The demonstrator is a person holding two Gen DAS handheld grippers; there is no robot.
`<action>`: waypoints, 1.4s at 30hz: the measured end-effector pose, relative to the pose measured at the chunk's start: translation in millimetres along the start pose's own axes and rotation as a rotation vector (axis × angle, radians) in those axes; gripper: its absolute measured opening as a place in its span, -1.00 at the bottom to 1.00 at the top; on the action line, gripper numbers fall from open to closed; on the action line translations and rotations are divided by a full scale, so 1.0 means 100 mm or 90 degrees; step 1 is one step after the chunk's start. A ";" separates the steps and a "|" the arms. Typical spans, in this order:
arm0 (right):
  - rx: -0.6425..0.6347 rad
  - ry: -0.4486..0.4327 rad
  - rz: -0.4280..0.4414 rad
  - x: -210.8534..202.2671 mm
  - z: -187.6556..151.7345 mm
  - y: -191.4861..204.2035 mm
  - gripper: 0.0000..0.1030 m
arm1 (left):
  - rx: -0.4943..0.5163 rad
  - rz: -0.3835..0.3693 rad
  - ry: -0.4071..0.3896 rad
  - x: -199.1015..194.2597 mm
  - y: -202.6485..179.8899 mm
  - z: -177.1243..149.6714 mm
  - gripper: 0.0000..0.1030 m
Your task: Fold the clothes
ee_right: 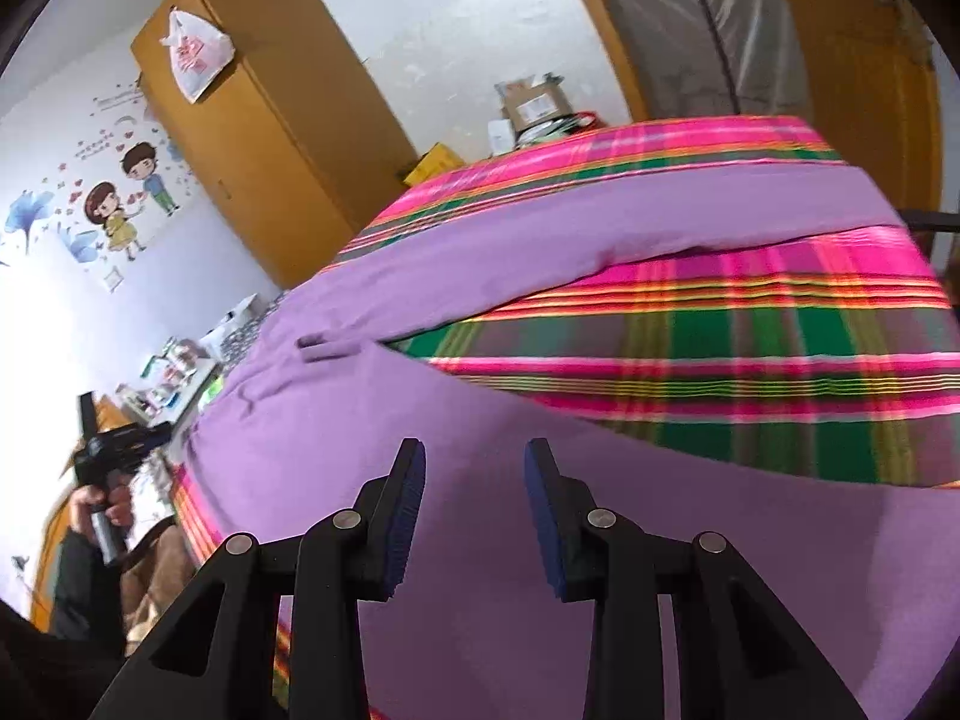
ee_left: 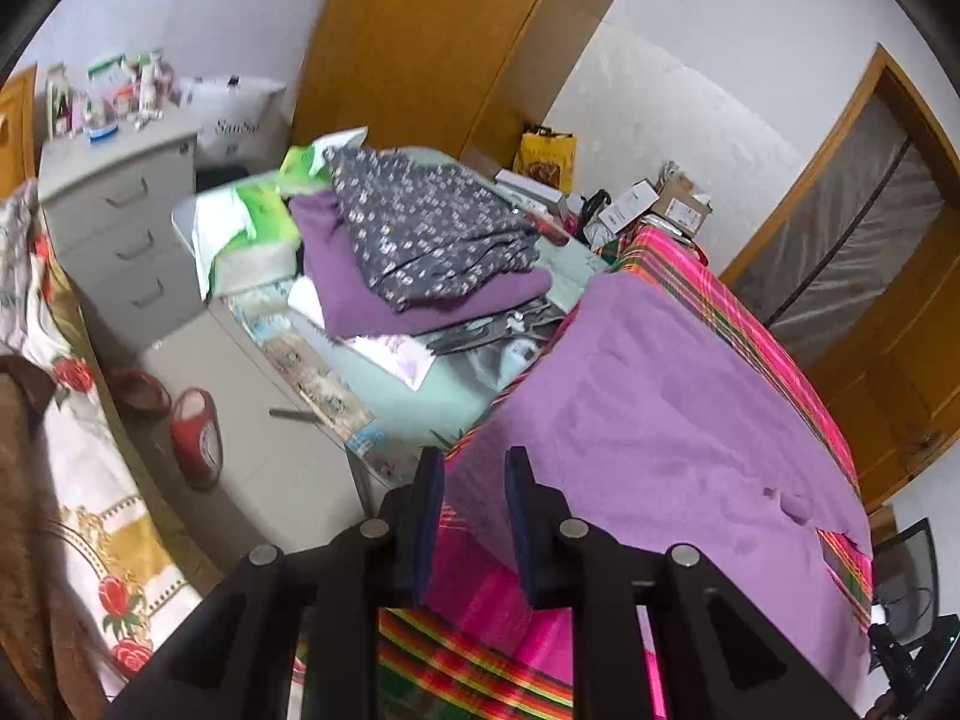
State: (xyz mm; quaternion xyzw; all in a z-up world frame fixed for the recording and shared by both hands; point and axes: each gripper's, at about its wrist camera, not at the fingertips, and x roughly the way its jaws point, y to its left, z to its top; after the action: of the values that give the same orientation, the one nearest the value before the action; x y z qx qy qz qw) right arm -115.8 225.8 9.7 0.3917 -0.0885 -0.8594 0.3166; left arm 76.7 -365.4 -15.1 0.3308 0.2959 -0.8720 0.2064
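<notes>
**Purple garment spread on plaid table; both grippers empty at its near edge**

A soft purple knit garment (ee_left: 660, 420) lies spread over the table covered in a pink, green and orange plaid cloth (ee_right: 750, 348). In the right wrist view two long purple parts run apart from a common body at the left, with a wedge of plaid bare between them, so the piece looks like trousers or a long-sleeved top laid open. Which one, cannot tell.

Left gripper (ee_left: 474, 468): fingers spread, nothing between the pads, hovering at the garment's near left corner above the table edge.
Right gripper (ee_right: 474, 462): fingers spread, empty, just above the near purple part.

On the low table to the far left sits a stack: a folded grey-blue floral cloth (ee_left: 420, 228) on top of a folded darker purple cloth (ee_left: 432, 294).

Judgement: the garment lies flat and open, not folded. This fits either a piece just laid out for folding or one between folds. In both cases the next grasp calls for each gripper to drop to the fabric edge and pinch a single layer clear of the plaid cloth beneath. Risk: catching the table cover with the knit.
</notes>
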 end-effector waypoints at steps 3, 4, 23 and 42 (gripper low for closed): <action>-0.013 0.007 -0.015 -0.01 -0.08 -0.01 -0.31 | 0.064 -0.037 0.000 -0.04 -0.40 -0.11 -0.60; -0.017 0.010 -0.019 -0.01 -0.10 -0.01 -0.31 | 0.093 -0.057 0.009 -0.04 -0.57 -0.18 -0.60; -0.005 -0.008 -0.180 -0.56 -0.42 -0.44 -0.31 | 0.340 -0.154 0.129 0.28 -1.98 -1.17 -0.60; -0.086 -0.215 -0.150 -1.46 0.30 -0.31 -0.18 | 0.377 -0.116 0.030 0.33 -2.38 -0.61 -0.60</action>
State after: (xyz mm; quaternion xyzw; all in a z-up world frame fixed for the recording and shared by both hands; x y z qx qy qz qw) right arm -80.2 336.7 107.5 0.2277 -0.0361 -0.9478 0.2204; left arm -51.1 -154.7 14.8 0.3684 0.0621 -0.9275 0.0151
